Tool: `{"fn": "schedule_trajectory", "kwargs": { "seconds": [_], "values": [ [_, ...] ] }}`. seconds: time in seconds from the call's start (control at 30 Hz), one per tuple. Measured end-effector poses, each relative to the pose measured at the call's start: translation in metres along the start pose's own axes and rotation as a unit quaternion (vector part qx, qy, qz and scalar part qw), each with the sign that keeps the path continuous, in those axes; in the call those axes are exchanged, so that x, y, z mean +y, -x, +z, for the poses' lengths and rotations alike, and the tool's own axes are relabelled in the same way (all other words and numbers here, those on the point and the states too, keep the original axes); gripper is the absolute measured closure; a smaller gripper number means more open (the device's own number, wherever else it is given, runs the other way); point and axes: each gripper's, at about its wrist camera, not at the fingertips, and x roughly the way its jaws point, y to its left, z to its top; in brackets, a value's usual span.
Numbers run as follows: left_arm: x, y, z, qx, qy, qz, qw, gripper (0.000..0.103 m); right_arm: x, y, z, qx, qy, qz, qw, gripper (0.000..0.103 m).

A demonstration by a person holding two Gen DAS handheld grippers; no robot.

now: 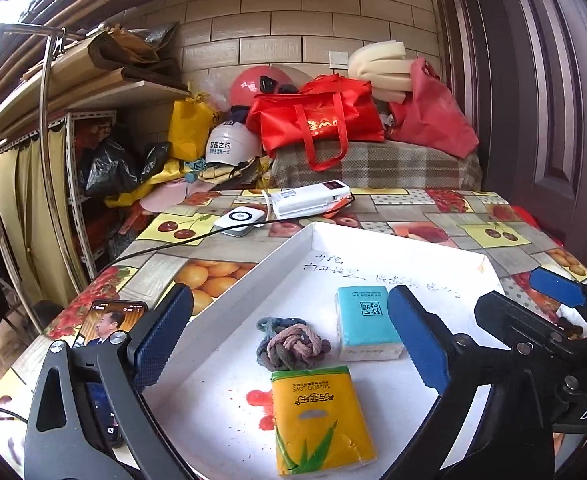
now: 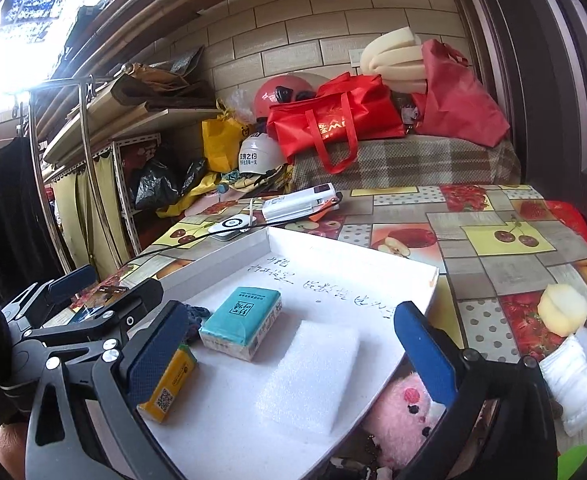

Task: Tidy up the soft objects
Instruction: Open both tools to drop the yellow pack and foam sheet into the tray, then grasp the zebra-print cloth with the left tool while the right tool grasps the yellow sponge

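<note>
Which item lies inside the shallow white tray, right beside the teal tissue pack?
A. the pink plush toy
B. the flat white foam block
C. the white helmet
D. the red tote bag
B: in the right wrist view the flat white foam block lies on the floor of the shallow white tray, just right of the teal tissue pack, while the pink plush toy sits outside the rim.

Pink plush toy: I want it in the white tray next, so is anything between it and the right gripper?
Nothing visible blocks it. The pink plush toy lies just below the open right gripper, partly tucked under the white tray edge.
</note>
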Motion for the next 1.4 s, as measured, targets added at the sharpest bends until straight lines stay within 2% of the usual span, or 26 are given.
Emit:
{"fn": "schedule_trajectory", "kwargs": {
  "seconds": [0.77, 0.83, 0.93, 1.07, 1.17, 1.27, 1.37, 1.4],
  "values": [
    [0.0, 0.007, 0.001, -0.014, 0.006, -0.006, 0.9999, 0.004, -0.009, 0.002, -0.001, -0.004, -0.02, -0.005, 1.0, 0.0],
    [-0.001, 0.006, 0.001, -0.011, 0.006, -0.01, 0.9999, 0.0, -0.013, 0.007, -0.002, -0.017, -0.031, -0.004, 0.999, 0.0],
    [0.0, 0.0, 0.002, 0.004, 0.01, -0.024, 0.9996, 0.0, -0.02, 0.014, -0.003, -0.023, -0.044, -0.009, 0.999, 0.0],
    [0.012, -0.008, 0.003, 0.021, 0.042, -0.043, 0.998, 0.0, -0.028, 0.031, -0.003, -0.044, -0.041, -0.024, 0.998, 0.0],
    [0.02, -0.002, 0.001, 0.006, 0.064, -0.049, 0.9967, 0.0, -0.04, 0.064, 0.0, -0.092, -0.033, -0.051, 0.994, 0.0],
    [0.017, 0.009, 0.0, -0.018, 0.059, -0.063, 0.9961, 0.0, -0.06, 0.101, 0.001, -0.132, -0.04, -0.077, 0.987, 0.0],
    [-0.002, 0.017, -0.002, -0.012, 0.032, -0.118, 0.9924, 0.0, -0.086, 0.123, -0.004, -0.132, -0.063, -0.13, 0.981, 0.0],
    [-0.016, 0.021, -0.004, -0.002, 0.013, -0.155, 0.9878, 0.0, -0.101, 0.128, -0.007, -0.115, -0.071, -0.145, 0.98, 0.0]
  ]
}}
